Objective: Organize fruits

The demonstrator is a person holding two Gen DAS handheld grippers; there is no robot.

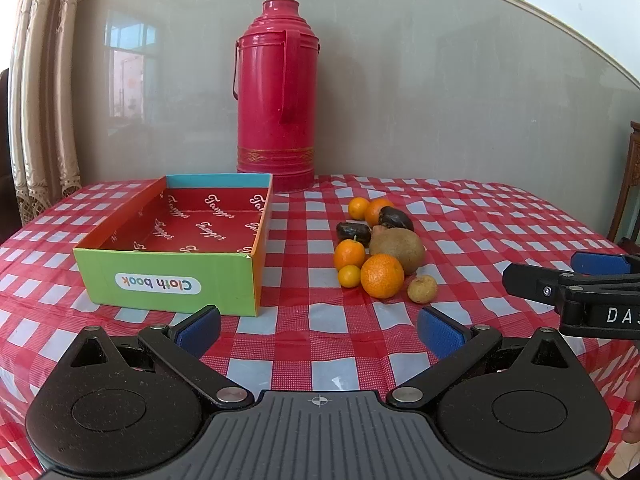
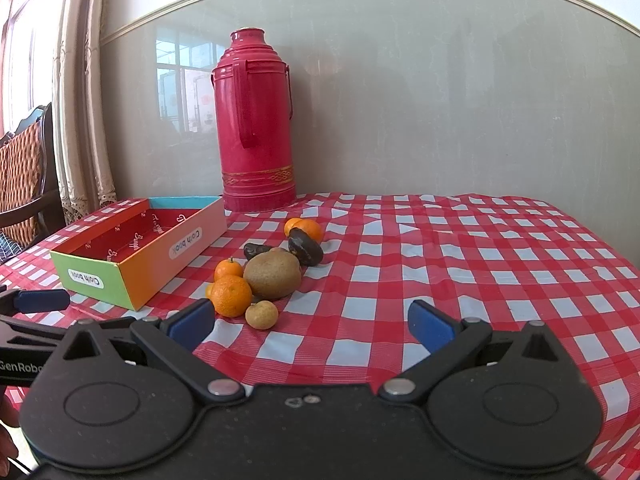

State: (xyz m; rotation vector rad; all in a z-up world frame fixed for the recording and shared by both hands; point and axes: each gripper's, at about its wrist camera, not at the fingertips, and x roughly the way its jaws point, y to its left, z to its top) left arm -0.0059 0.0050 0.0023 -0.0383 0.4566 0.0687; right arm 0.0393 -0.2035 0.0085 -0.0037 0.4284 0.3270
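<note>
A heap of fruit lies on the checked tablecloth: a brown kiwi point(image 1: 397, 249) point(image 2: 273, 275), a large orange point(image 1: 382, 275) point(image 2: 231, 295), several smaller oranges, two dark dates point(image 1: 353, 232) point(image 2: 305, 246) and a small tan fruit point(image 1: 422, 289) point(image 2: 261, 314). Left of the heap stands an empty cardboard box point(image 1: 168, 280) point(image 2: 132, 280) with a red inside. My left gripper point(image 1: 319, 331) hovers open in front of box and fruit, nothing between its blue pads. My right gripper point(image 2: 312, 324) is open too, just right of the tan fruit.
A tall red thermos flask point(image 1: 276, 104) point(image 2: 254, 120) stands at the back against the wall. The red-and-white tablecloth point(image 2: 460, 264) stretches bare to the right of the fruit. A chair point(image 2: 24, 176) and curtains are at the left table edge.
</note>
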